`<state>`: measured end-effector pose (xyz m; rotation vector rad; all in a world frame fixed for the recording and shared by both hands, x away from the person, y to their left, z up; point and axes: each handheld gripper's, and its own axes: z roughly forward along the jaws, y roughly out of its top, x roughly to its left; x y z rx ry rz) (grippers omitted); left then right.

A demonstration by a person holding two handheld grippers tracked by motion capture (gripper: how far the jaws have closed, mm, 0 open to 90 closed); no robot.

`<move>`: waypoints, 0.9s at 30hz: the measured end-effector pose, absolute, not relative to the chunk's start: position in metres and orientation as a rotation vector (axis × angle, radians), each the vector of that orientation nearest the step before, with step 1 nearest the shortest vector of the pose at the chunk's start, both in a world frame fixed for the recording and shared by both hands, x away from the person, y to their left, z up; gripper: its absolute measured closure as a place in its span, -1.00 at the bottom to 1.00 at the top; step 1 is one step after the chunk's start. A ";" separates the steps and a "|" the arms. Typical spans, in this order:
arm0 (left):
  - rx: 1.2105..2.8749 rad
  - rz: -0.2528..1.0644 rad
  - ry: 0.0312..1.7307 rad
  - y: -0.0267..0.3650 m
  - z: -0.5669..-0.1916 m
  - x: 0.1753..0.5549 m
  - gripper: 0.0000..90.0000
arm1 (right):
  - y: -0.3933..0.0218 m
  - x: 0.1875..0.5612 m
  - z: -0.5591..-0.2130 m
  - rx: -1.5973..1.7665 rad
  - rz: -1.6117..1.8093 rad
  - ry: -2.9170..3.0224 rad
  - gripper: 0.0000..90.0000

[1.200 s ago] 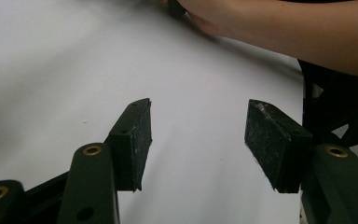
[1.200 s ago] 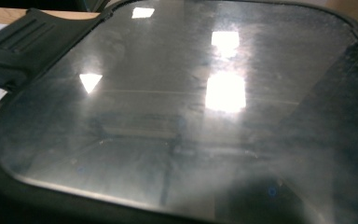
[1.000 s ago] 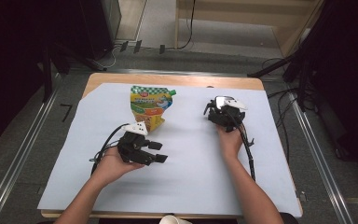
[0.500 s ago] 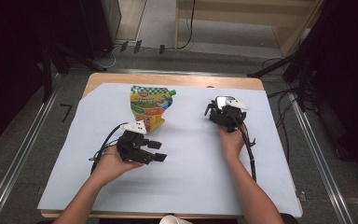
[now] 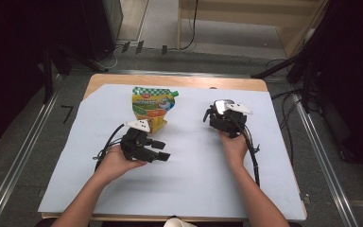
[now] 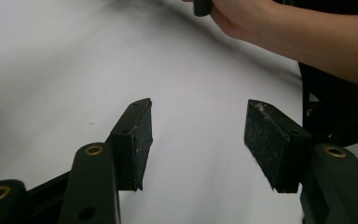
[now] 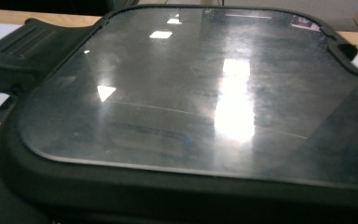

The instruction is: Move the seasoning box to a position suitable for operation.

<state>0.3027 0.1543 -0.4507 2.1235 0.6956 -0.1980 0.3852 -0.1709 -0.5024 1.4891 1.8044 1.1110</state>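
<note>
A yellow and green spouted pouch (image 5: 152,106) lies flat on the white sheet (image 5: 194,189) at the back left. Just in front of it my left gripper (image 5: 162,150) rests low over the sheet and points right. Its jaws stand apart with only bare sheet between the pads (image 6: 140,135). My right gripper (image 5: 224,118) is held at the back right of the sheet, and its jaws are hard to make out. A dark glossy plate in a black frame (image 7: 182,93) sits very close in the right gripper view and reflects ceiling lights.
The sheet covers a wooden table (image 5: 170,80). A white cup rim (image 5: 179,222) shows at the near edge. Cables trail from both grippers. The other hand and forearm (image 6: 279,28) cross the top of the left gripper view.
</note>
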 end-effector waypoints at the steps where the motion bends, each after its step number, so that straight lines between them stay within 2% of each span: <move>1: 2.129 -0.192 0.696 0.155 -0.451 0.304 -0.05 | -0.171 0.385 -0.502 1.489 1.111 1.804 -0.68; 27: 2.120 -0.183 0.719 0.143 -0.449 0.322 -0.02 | -0.148 0.312 -0.492 1.370 1.217 1.969 -0.66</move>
